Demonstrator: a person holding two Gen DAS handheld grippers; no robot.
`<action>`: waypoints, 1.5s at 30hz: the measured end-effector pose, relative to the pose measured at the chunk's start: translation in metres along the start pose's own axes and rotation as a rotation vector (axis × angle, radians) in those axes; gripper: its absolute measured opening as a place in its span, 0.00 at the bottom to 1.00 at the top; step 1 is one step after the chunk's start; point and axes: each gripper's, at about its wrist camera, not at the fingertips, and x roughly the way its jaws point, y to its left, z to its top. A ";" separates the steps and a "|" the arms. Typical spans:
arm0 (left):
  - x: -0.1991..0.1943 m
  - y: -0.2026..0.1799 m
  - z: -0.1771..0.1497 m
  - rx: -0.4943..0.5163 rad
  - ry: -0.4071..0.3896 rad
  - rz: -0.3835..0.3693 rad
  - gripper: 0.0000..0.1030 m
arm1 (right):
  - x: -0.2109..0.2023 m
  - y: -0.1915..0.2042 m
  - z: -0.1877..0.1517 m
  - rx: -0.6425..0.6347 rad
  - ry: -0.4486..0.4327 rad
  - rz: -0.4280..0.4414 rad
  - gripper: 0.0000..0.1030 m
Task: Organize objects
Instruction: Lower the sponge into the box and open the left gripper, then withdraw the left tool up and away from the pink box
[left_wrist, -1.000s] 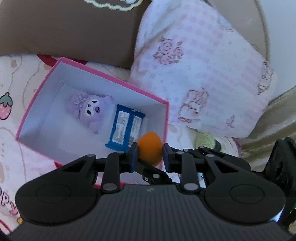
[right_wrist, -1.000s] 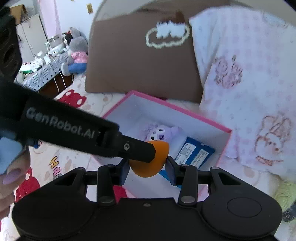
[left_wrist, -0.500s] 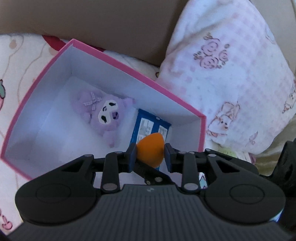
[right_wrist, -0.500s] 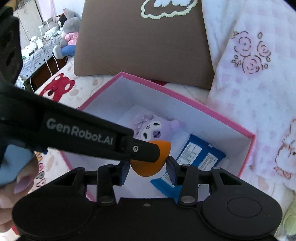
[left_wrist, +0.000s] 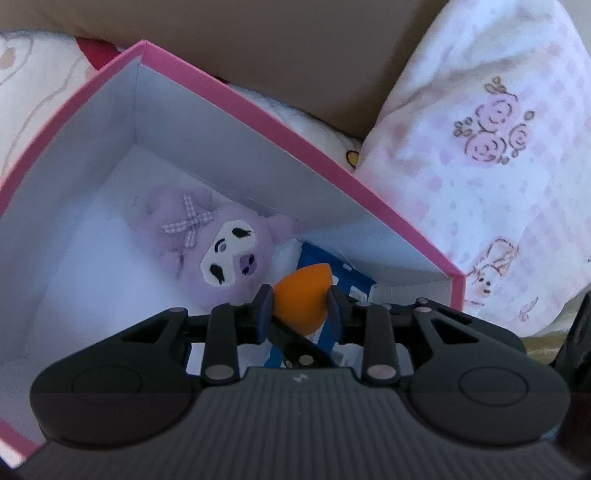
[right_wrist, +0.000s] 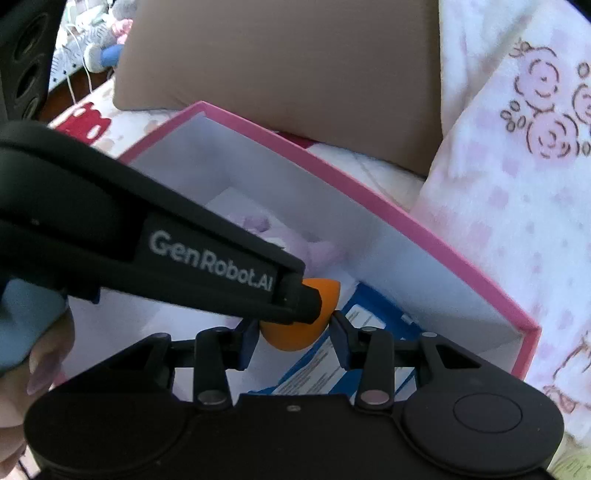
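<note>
The box (left_wrist: 332, 162) sits on the bed (left_wrist: 22, 96). In the box, the plush (left_wrist: 218, 243) lies left of the packet (left_wrist: 354, 284). A cushion (left_wrist: 280, 48) stands behind the box, a pillow (left_wrist: 491, 177) to its right.

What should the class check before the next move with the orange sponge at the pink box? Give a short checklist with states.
1. Left tool gripping the orange makeup sponge: ok.
2. Right tool pads on the same sponge: ok.
3. Sponge over the open pink box, inside its rim: ok.
4. Bare box floor beside the purple plush toy for a drop: ok.
5. Sponge clear of the blue packet beneath it: cannot tell.
</note>
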 end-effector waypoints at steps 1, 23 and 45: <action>0.001 0.003 0.001 -0.011 -0.004 -0.008 0.28 | 0.000 0.001 0.001 -0.011 0.000 -0.006 0.47; -0.033 0.005 -0.019 0.135 0.024 0.096 0.42 | -0.092 -0.003 -0.045 -0.023 -0.069 -0.025 0.45; -0.151 -0.059 -0.089 0.312 0.090 0.063 0.61 | -0.192 0.010 -0.077 0.070 -0.118 0.076 0.73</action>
